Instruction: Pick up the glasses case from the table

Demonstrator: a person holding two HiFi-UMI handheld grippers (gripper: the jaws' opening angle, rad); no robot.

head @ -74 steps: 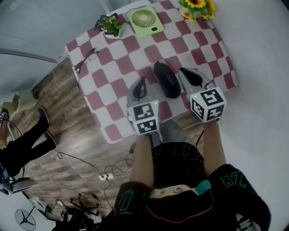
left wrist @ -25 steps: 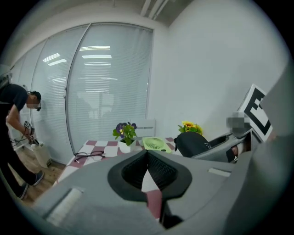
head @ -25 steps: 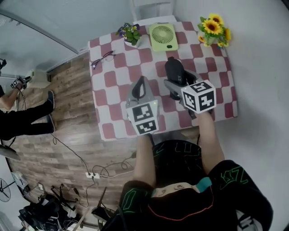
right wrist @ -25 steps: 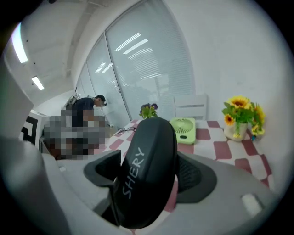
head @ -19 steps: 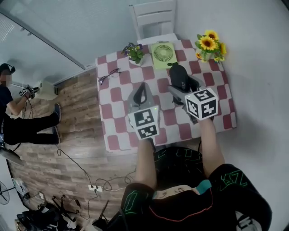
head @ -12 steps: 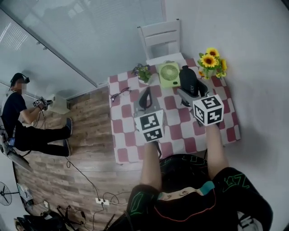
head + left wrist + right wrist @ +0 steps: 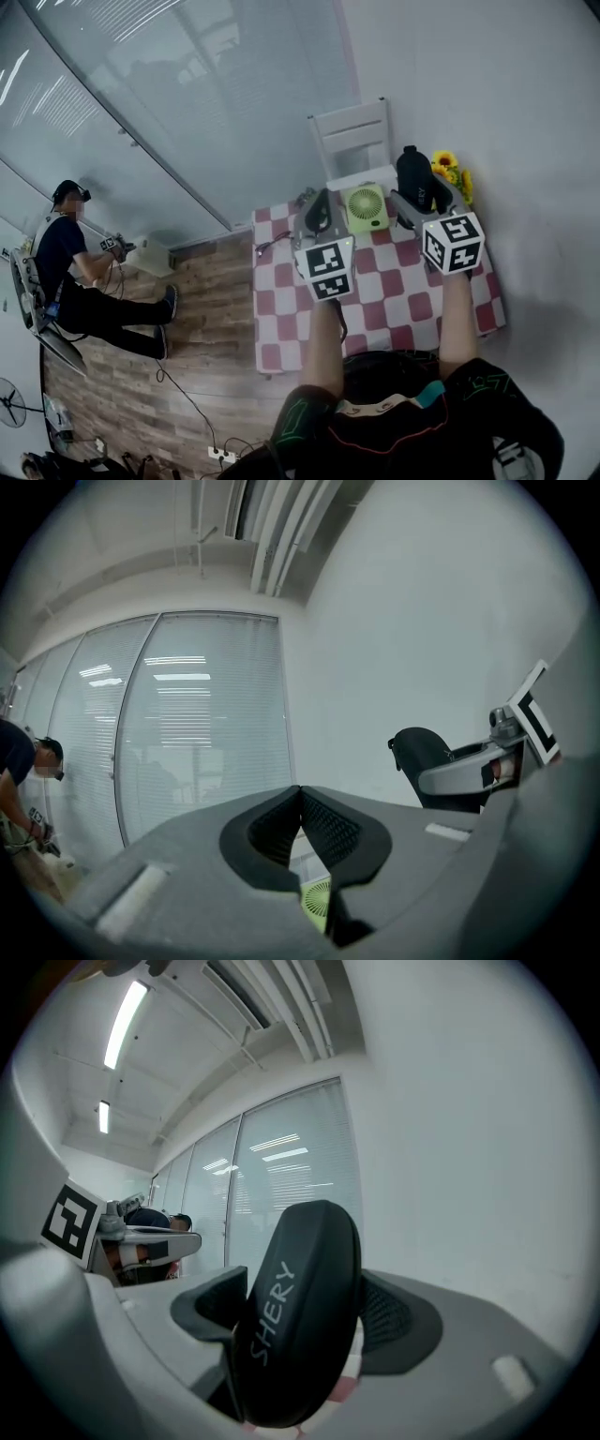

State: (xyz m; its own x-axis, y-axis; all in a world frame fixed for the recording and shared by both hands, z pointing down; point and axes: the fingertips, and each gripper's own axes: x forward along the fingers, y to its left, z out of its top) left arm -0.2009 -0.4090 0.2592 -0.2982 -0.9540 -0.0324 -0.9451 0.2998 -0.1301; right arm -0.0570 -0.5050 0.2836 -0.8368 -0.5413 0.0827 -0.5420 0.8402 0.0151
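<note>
Black hard-shell glasses case (image 7: 309,1241), clamped across its width in the wide-spread jaws of the right gripper (image 7: 302,1321) well above the table (image 7: 375,281), looks light, rigid, smooth and probably slippery; left gripper (image 7: 300,794) jaws are pressed together, empty.

Black short-sleeved top (image 7: 394,427) with thin green line print, teal tab at the neck. Grey left gripper (image 7: 322,202) and right gripper (image 7: 424,193) — each capped by a white cube (image 7: 325,269) with black square markers.

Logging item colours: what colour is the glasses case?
The glasses case is black with pale lettering; the right gripper view shows it best.
</note>
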